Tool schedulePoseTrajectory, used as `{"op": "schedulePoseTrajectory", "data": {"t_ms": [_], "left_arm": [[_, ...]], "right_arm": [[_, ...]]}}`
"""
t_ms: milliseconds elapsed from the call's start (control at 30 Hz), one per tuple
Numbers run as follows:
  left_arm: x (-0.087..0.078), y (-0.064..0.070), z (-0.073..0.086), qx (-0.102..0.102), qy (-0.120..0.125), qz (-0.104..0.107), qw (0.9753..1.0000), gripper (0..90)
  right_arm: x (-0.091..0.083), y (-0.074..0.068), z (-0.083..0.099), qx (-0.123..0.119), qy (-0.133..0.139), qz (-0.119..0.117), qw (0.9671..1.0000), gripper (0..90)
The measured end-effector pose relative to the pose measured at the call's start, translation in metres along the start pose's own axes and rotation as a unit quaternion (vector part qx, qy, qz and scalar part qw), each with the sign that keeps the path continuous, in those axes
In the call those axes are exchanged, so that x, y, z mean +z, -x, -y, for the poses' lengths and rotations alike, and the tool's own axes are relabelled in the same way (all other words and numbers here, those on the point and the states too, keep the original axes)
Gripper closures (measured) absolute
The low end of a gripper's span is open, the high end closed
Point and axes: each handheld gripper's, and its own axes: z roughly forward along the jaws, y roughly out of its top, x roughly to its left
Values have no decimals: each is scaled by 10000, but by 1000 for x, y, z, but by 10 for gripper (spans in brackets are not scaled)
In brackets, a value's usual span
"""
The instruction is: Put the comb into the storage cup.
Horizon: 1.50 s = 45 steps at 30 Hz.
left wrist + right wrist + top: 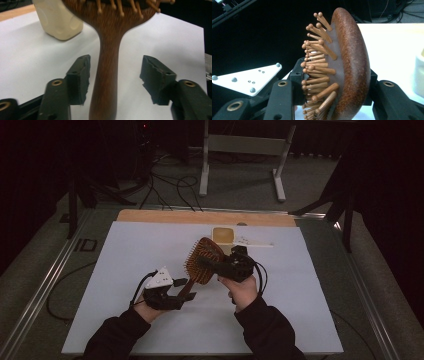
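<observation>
A brown wooden hairbrush point(202, 261) with wooden pins is lifted above the white sheet point(125, 255), head up and handle slanting down to the left. My right gripper point(214, 265) is shut on the brush head point(348, 62), one jaw on the pin side and the other on the smooth back. My left gripper point(184, 292) is open, and the brush handle point(107, 65) runs between its fingers point(79, 77) with a gap on each side. The left gripper's white three-cornered plate point(247, 78) shows in the right gripper view.
A cream square container point(223, 235) stands at the far middle of the sheet, just behind the brush point(58, 20). A flat white piece point(256, 242) lies to its right. A wooden strip point(200, 216) edges the sheet's far side; beyond it are a metal stand point(242, 150) and floor cables.
</observation>
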Motion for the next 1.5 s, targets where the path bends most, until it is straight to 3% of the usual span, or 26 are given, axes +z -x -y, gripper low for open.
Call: {"op": "schedulePoseTrajectory", "data": {"t_ms": [333,767,900,967,1000,1100,1133,1500], "left_arm": [[0,-2,1,2,-109,54,9999,317],[-10,-11,9,-129,-328,-337,9988,216],[-16,-15,11,-97,-353,-178,9992,146],[-20,-16,12,-110,-279,-266,9992,128],[-22,-17,13,-120,-277,-212,9993,128],[-28,-19,14,-119,-272,-76,9995,25],[-30,-19,15,-111,-278,-134,9995,2],[-48,-26,27,-229,-159,-355,9990,0]], "right_arm": [[-10,4,-8,-99,71,29,9999,529],[-28,5,-25,-289,227,143,9992,527],[-32,7,-30,-331,274,179,9989,527],[-33,7,-32,-349,298,204,9987,527],[-34,7,-33,-384,304,215,9986,527],[-37,7,-38,-433,350,242,9982,527],[-39,7,-40,-443,377,250,9980,527],[-52,10,-60,-532,587,414,9960,527]]}}
